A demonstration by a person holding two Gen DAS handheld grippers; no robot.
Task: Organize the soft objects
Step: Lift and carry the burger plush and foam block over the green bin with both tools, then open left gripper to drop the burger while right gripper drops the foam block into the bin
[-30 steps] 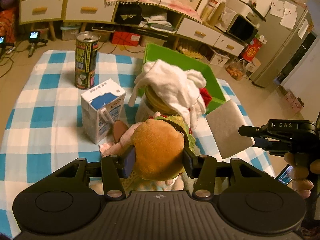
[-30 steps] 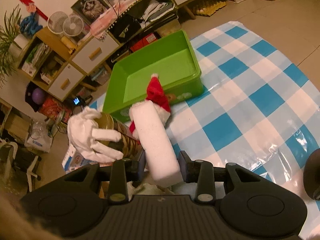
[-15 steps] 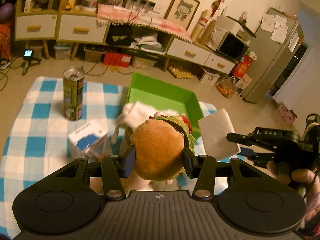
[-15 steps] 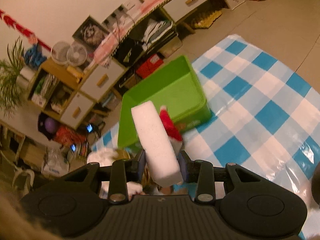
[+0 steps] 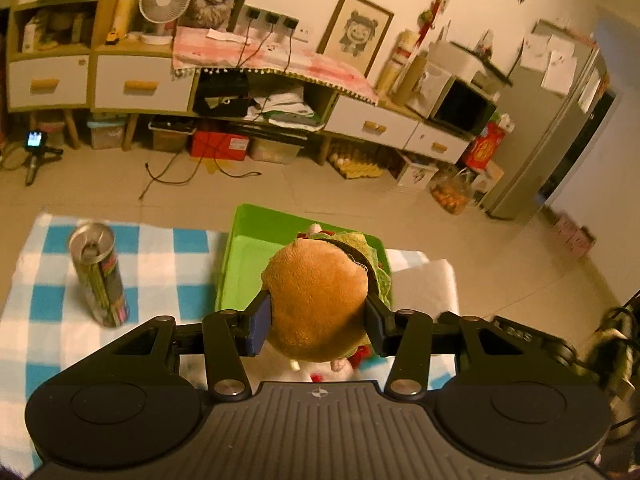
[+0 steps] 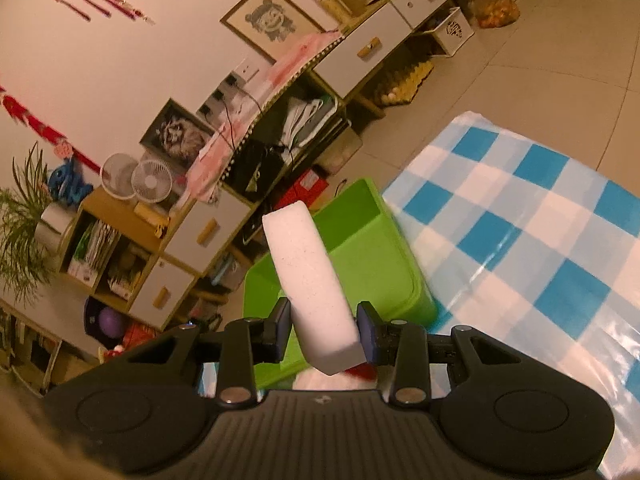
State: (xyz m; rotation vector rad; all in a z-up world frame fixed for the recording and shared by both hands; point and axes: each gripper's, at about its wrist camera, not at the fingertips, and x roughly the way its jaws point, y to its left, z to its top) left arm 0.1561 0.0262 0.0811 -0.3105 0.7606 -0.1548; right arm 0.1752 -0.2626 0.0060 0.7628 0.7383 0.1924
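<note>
The plush burger is pinched at its sides by the jaws of the left gripper, bun toward the camera, and is held in the air over the near part of the green bin, presumably so it can be dropped in. The white sponge block is pinched near its lower end by the jaws of the right gripper, its long end pointing up and away, w/ the bin's cavity right behind it; same destination is judged likely. The bin sits on the blue-checked cloth spread on the floor, and looks empty where visible. A drink can is left standing on the cloth, being hard, not soft.

Vs. a second earlier: both items are carried higher and closer to the bin. The milk carton, the white glove and the jar are no longer seen in the left view; the bin now fills the centre of both views. Both grips are unchanged.
</note>
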